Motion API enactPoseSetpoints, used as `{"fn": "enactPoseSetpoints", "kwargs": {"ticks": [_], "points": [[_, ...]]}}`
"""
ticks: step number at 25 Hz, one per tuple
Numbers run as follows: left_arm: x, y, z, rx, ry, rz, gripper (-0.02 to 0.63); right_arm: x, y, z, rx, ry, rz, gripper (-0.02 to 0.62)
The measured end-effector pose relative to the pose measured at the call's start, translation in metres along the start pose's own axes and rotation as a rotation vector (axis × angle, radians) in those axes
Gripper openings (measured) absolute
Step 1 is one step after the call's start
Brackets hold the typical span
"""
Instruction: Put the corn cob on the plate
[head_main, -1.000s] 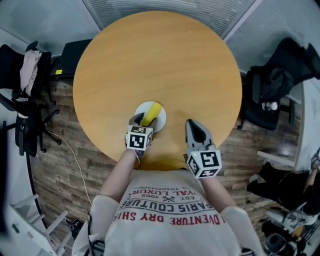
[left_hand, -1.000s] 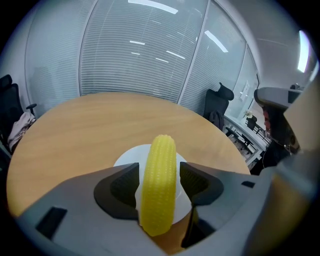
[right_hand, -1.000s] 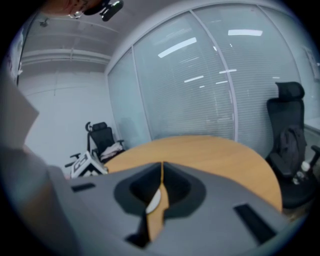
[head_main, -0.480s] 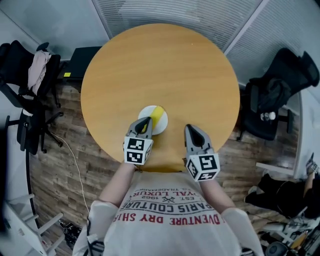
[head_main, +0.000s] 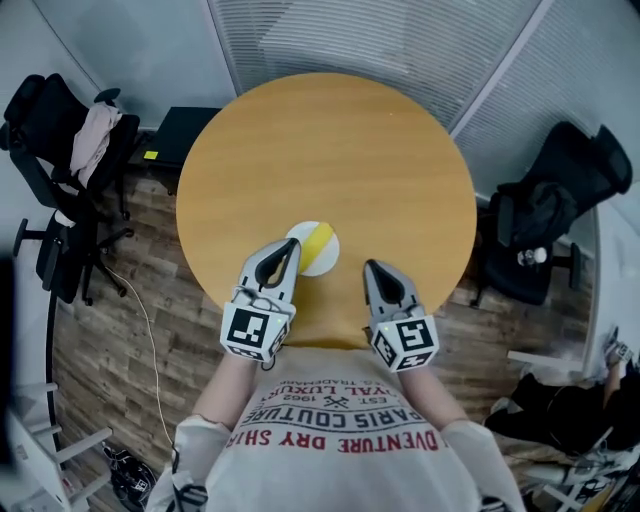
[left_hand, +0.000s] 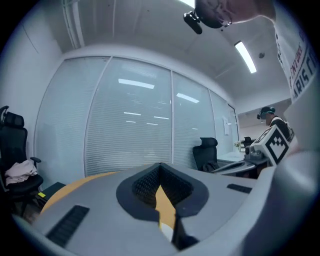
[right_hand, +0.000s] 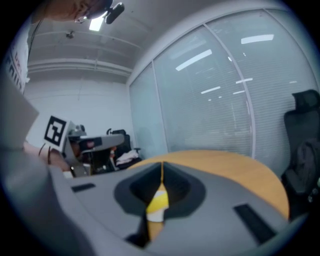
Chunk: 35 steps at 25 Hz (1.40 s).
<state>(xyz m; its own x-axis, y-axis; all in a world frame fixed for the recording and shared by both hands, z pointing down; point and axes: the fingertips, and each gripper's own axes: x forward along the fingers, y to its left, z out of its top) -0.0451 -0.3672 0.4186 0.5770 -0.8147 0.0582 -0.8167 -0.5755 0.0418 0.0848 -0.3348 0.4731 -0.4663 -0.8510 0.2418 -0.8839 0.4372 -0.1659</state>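
The yellow corn cob (head_main: 320, 240) lies on the small white plate (head_main: 326, 262) at the near side of the round wooden table (head_main: 330, 150). My left gripper (head_main: 291, 246) hangs above the plate's left edge, shut and empty. My right gripper (head_main: 371, 268) is shut and empty too, to the right of the plate and apart from it. In the right gripper view the corn cob (right_hand: 159, 199) and the plate (right_hand: 155, 215) show through the slit below the shut right gripper (right_hand: 161, 167). The left gripper (left_hand: 160, 170) points level over the table (left_hand: 75, 184).
A black office chair (head_main: 60, 150) draped with clothes stands at the left. Another black chair (head_main: 555, 215) stands at the right. A dark box (head_main: 188, 133) sits on the floor beside the table. Glass walls with blinds (head_main: 400, 40) close the far side.
My left gripper, open around the corn cob a second ago, has shut empty, risen and drawn back toward me. The corn cob stays on the plate. The right gripper rose slightly.
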Motion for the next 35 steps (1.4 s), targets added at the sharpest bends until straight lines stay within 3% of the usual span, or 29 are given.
{"fn": "enactPoseSetpoints", "kwargs": {"ticks": [7,35], "points": [[-0.039,-0.012,0.033,0.047,-0.087,-0.022,0.032,-0.01,0.014,0.008,-0.029,-0.035,0.013,0.029],[-0.054,-0.003,0.02,0.053,-0.058,-0.004,0.032,-0.012,0.025,0.016,-0.072,-0.059,0.005,0.029]]}}
